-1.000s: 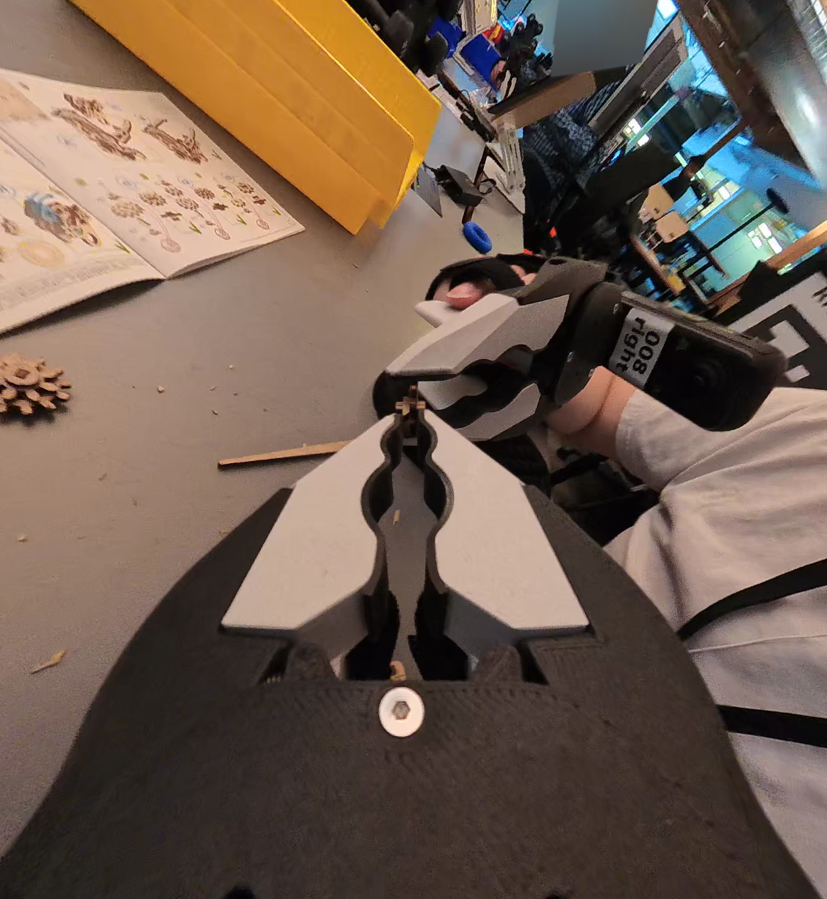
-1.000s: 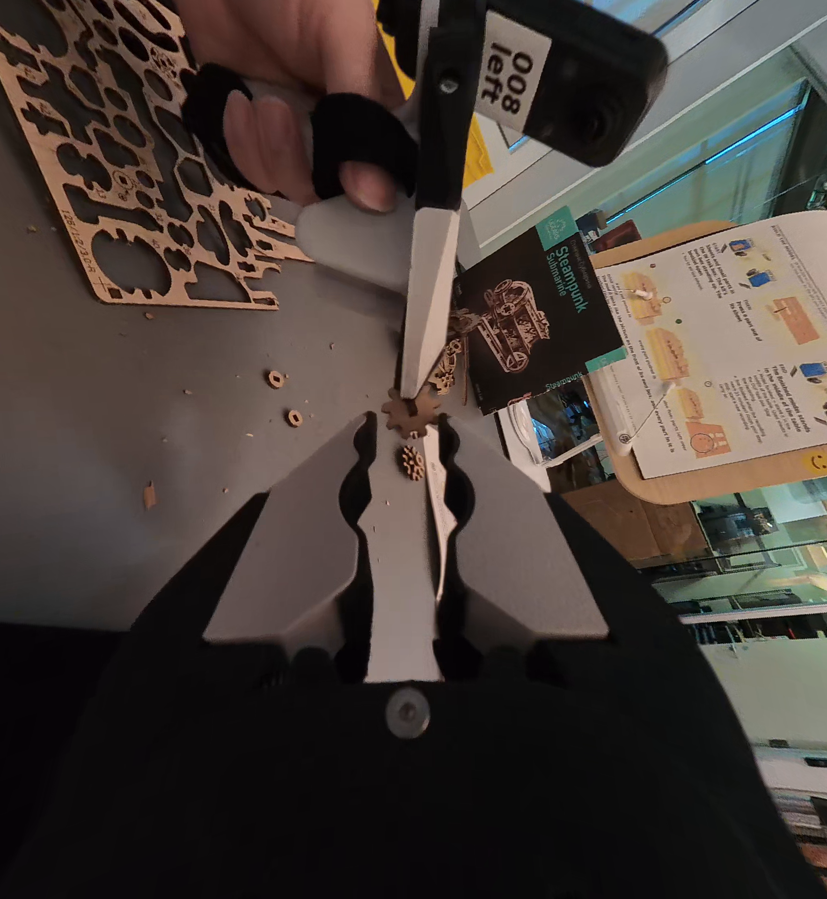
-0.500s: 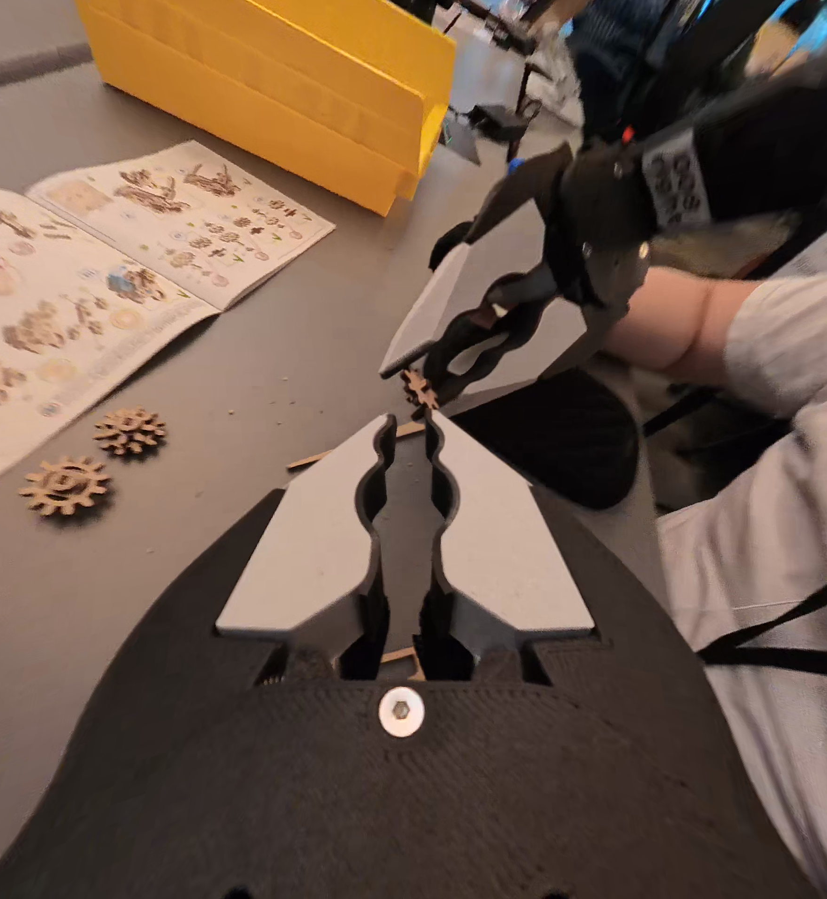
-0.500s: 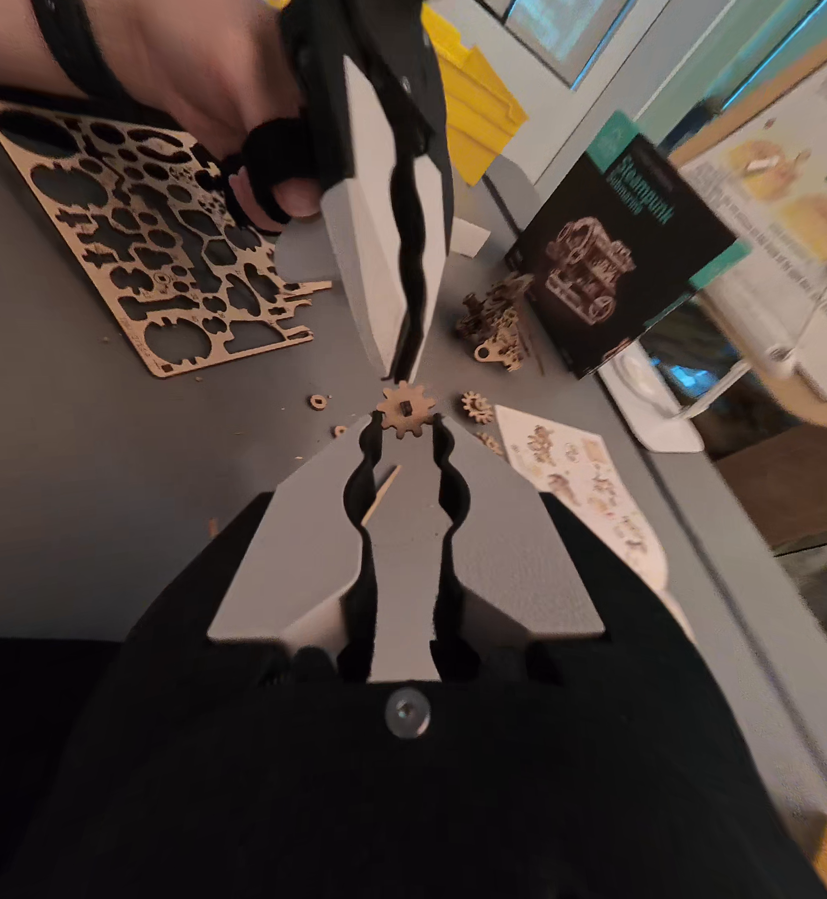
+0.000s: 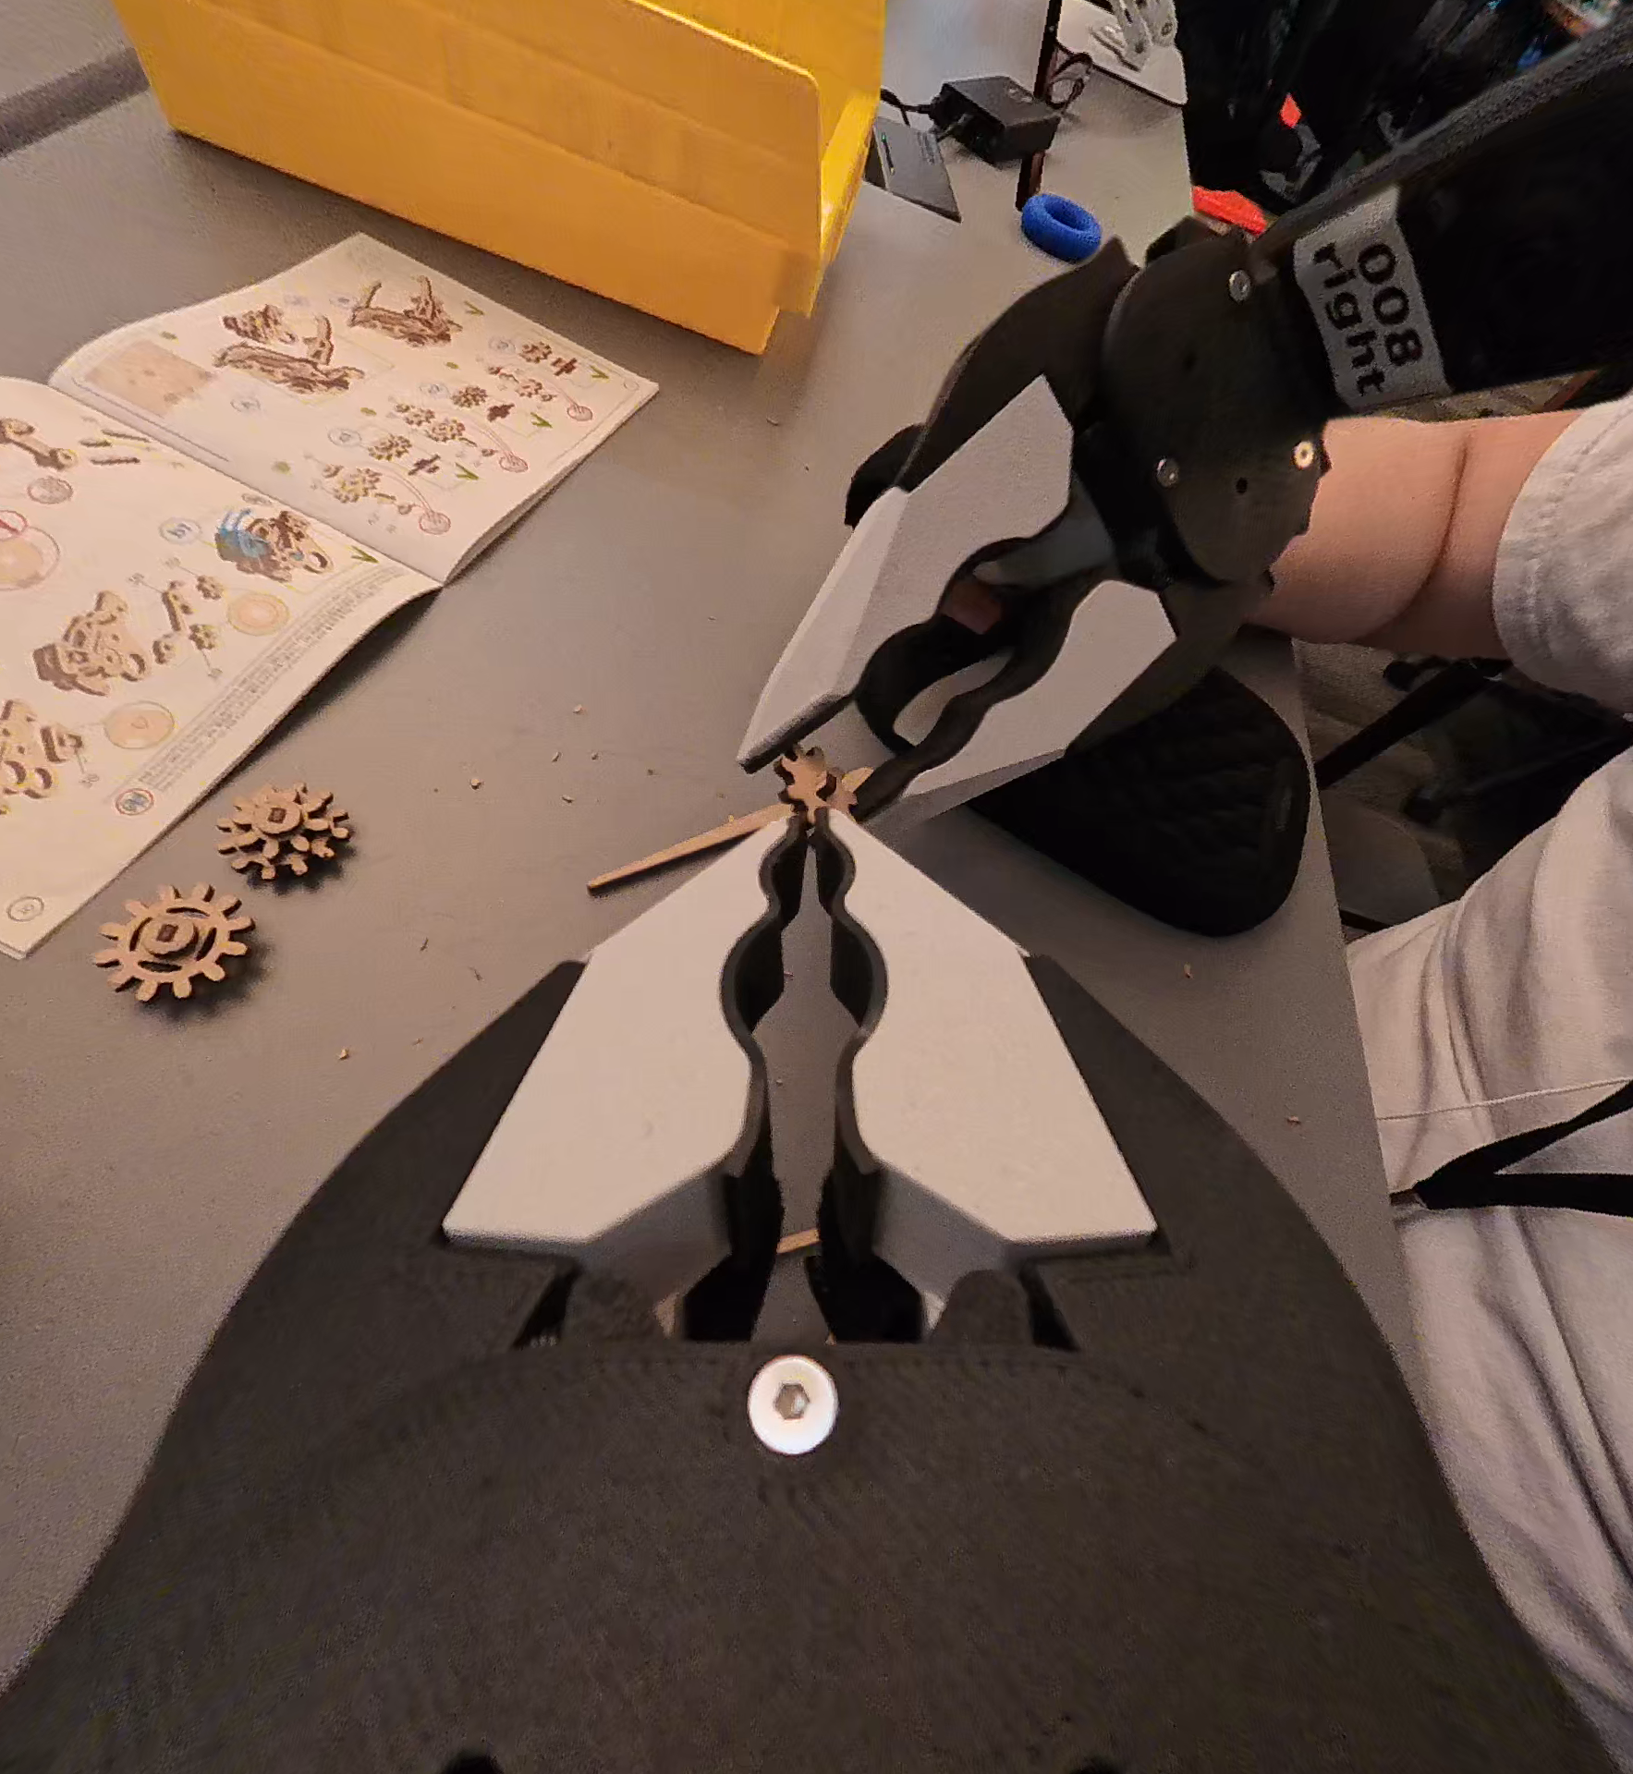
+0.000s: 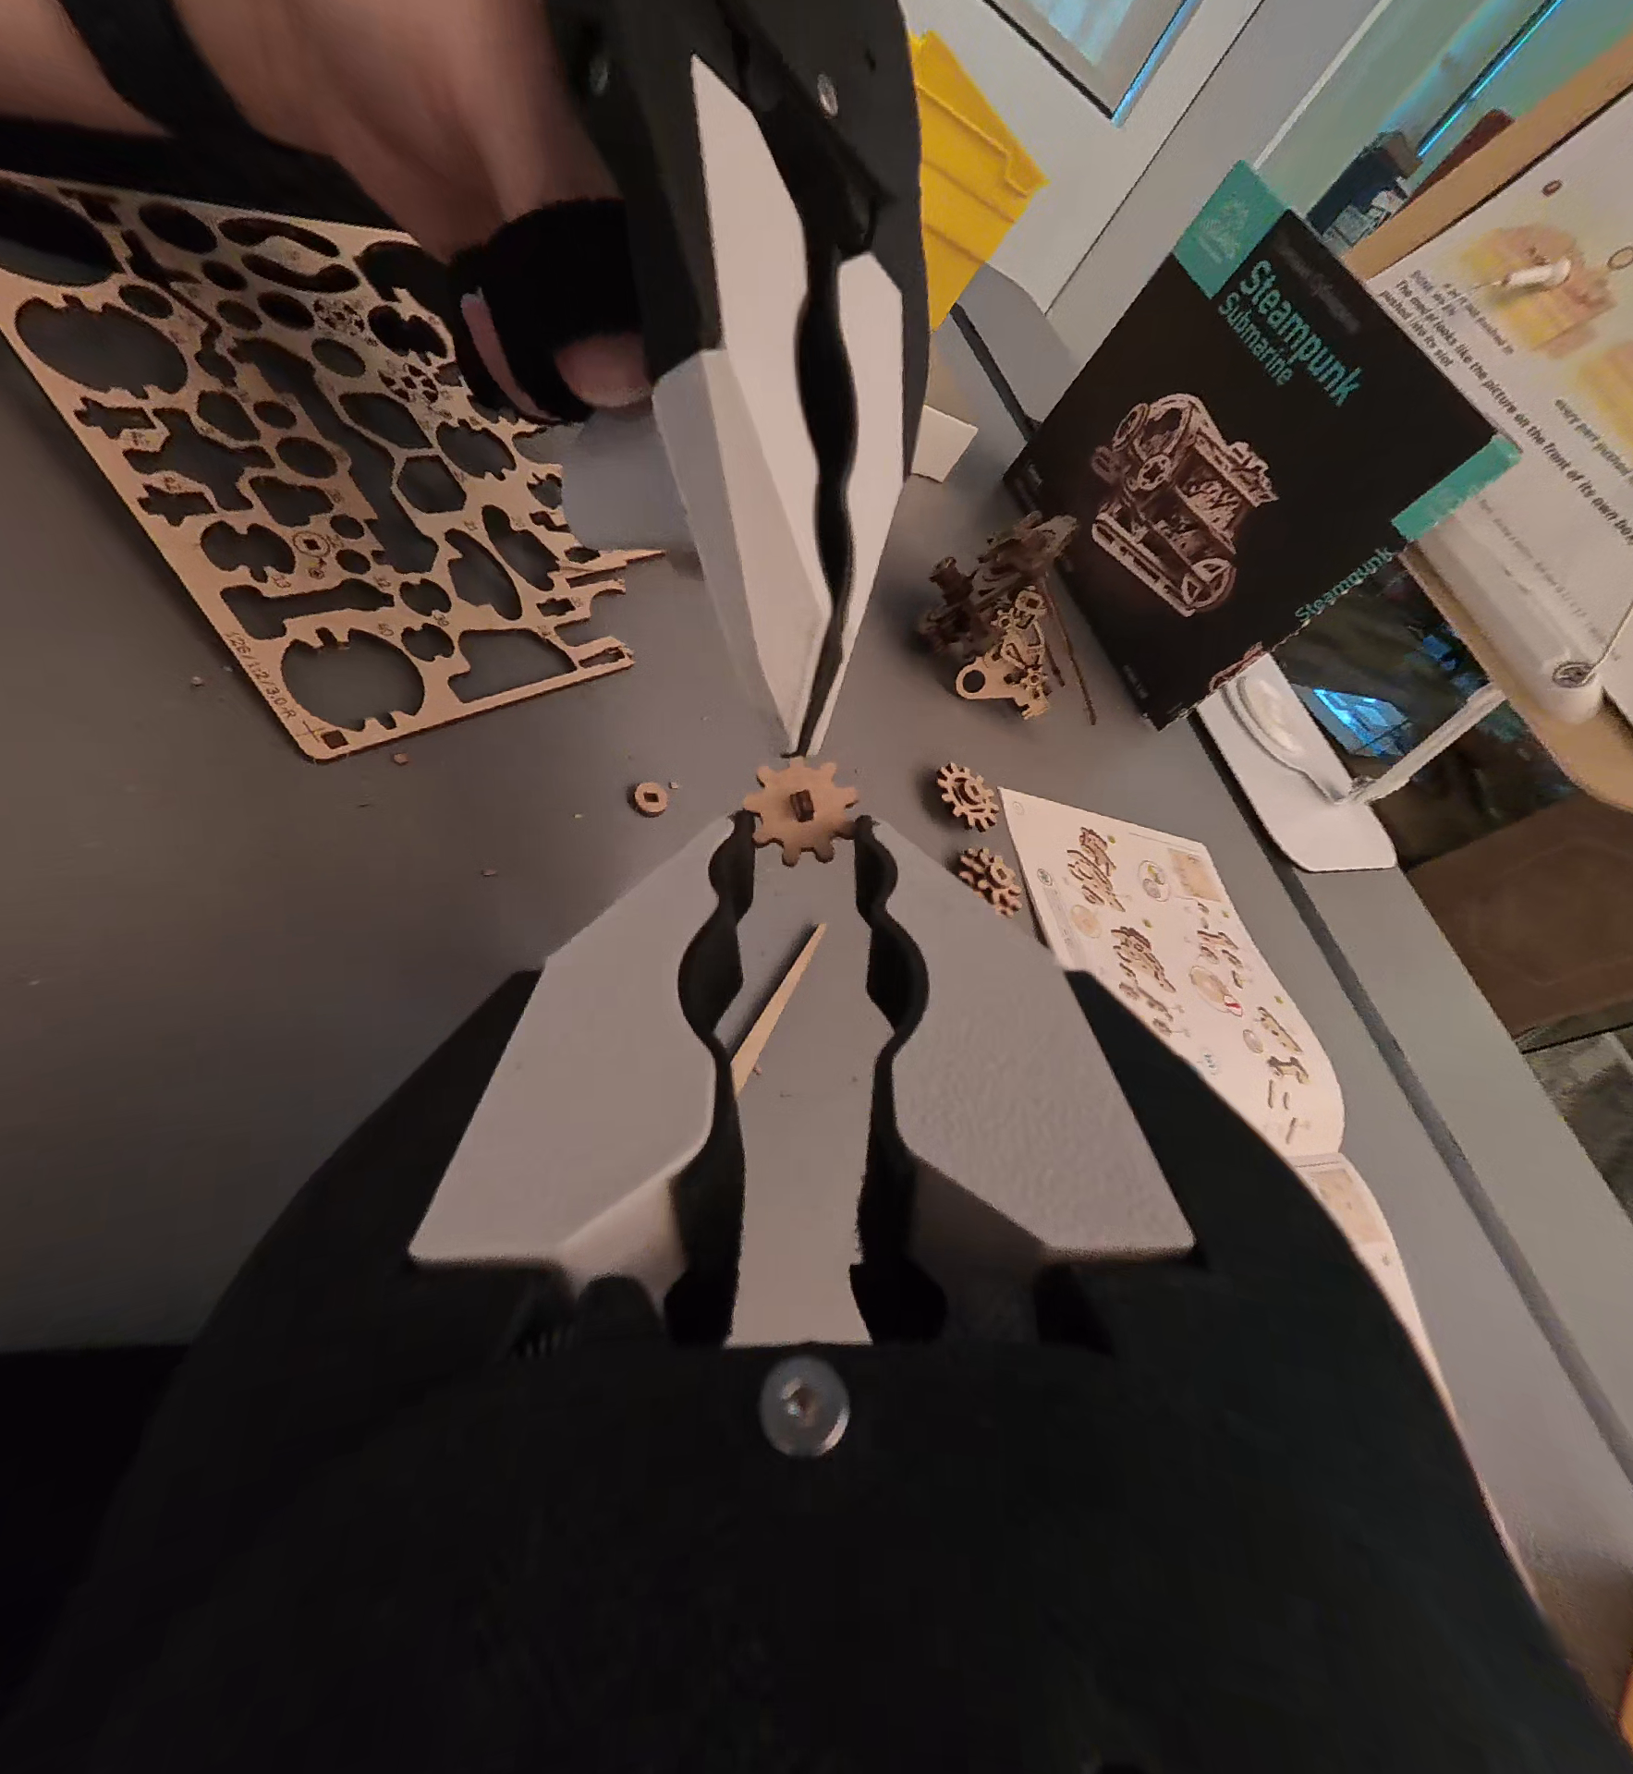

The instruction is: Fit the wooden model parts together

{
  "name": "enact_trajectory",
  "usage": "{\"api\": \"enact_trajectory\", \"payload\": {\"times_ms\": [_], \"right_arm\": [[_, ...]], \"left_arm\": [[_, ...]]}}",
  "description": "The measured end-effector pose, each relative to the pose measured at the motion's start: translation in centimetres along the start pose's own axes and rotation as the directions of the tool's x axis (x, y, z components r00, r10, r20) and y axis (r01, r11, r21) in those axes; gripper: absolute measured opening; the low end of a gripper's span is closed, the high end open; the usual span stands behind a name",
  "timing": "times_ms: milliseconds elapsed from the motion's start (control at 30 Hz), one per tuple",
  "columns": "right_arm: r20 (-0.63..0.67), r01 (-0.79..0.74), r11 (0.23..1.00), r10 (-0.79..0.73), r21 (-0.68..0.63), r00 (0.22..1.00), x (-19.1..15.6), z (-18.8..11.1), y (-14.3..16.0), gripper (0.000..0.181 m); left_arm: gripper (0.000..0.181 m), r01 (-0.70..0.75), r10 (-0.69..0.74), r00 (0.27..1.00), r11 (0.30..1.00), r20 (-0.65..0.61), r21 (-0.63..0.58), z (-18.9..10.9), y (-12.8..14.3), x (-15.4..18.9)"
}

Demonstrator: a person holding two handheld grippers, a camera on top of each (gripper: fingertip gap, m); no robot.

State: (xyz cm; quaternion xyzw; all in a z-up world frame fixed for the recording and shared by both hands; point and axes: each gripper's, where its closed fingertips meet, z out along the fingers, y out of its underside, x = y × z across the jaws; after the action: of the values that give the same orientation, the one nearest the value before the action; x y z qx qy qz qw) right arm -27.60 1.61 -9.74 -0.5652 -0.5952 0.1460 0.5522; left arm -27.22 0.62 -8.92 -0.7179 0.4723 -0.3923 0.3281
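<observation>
My right gripper [image 6: 801,827] is shut on a small wooden gear [image 6: 798,811], which it holds by the rim above the grey table [image 6: 217,912]. A dark square peg sits in the gear's centre hole. My left gripper [image 5: 810,830] is shut or nearly so, with nothing visible between its tips. Its tips point at the gear [image 5: 807,778] and stand right against its edge. In the right wrist view the left gripper [image 6: 807,749] comes down from above, just over the gear. The right gripper [image 5: 817,768] shows in the left wrist view, reaching in from the right.
Two larger gears [image 5: 282,830] [image 5: 174,941], an open instruction booklet [image 5: 217,538], a thin wooden stick [image 5: 687,850] and a yellow bin [image 5: 553,125] lie to the left. A punched-out wooden sheet [image 6: 265,461], a partly built model [image 6: 995,614], a black box [image 6: 1244,461] and a washer [image 6: 649,797] lie beyond. Both grippers' tips are close together, under 4 cm apart.
The left gripper drew back from the gear and opened slightly half a second ago. It has since closed and returned to the gear's edge. The right gripper kept hold of the gear.
</observation>
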Motion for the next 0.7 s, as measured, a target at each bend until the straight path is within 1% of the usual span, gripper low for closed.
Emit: {"api": "enact_trajectory", "payload": {"times_ms": [167, 300, 367, 467, 567, 700], "right_arm": [[-0.051, 0.026, 1.0, -0.027, -0.004, 0.998, 0.8, -0.2, 0.1, 0.02], [-0.031, -0.058, 0.998, 0.057, -0.033, 0.998, 1.0, 0.2, 1.0, 0.02], [-0.021, -0.076, 0.997, 0.076, -0.03, 0.997, 0.9, 0.4, 1.1, 0.02], [-0.033, -0.024, 0.999, 0.023, -0.027, 0.999, 0.6, 0.4, 0.7, 0.019], [-0.04, 0.016, 1.0, -0.017, -0.015, 0.999, 0.3, 0.4, 0.2, 0.019], [-0.048, 0.052, 0.998, -0.053, -0.023, 0.997, 0.3, 0.4, 0.3, 0.019]], "left_arm": [[0.0, 0.129, -0.128, 0.991, 0.991, -0.033, 0.029, -0.2, -0.3, -0.3], [0.0, 0.196, -0.197, 0.98, 0.98, 0.026, 0.031, -0.8, 0.2, -2.3], [0.001, 0.241, -0.24, 0.971, 0.969, -0.017, 0.05, -0.6, 0.0, -2.1], [0.005, 0.291, -0.288, 0.955, 0.956, -0.071, 0.045, -0.1, -0.1, -1.3], [0.005, 0.285, -0.281, 0.957, 0.958, -0.071, 0.045, 0.3, -0.1, -0.9], [0.003, 0.329, -0.325, 0.941, 0.944, -0.091, 0.037, 0.5, 0.0, -0.7]]}}
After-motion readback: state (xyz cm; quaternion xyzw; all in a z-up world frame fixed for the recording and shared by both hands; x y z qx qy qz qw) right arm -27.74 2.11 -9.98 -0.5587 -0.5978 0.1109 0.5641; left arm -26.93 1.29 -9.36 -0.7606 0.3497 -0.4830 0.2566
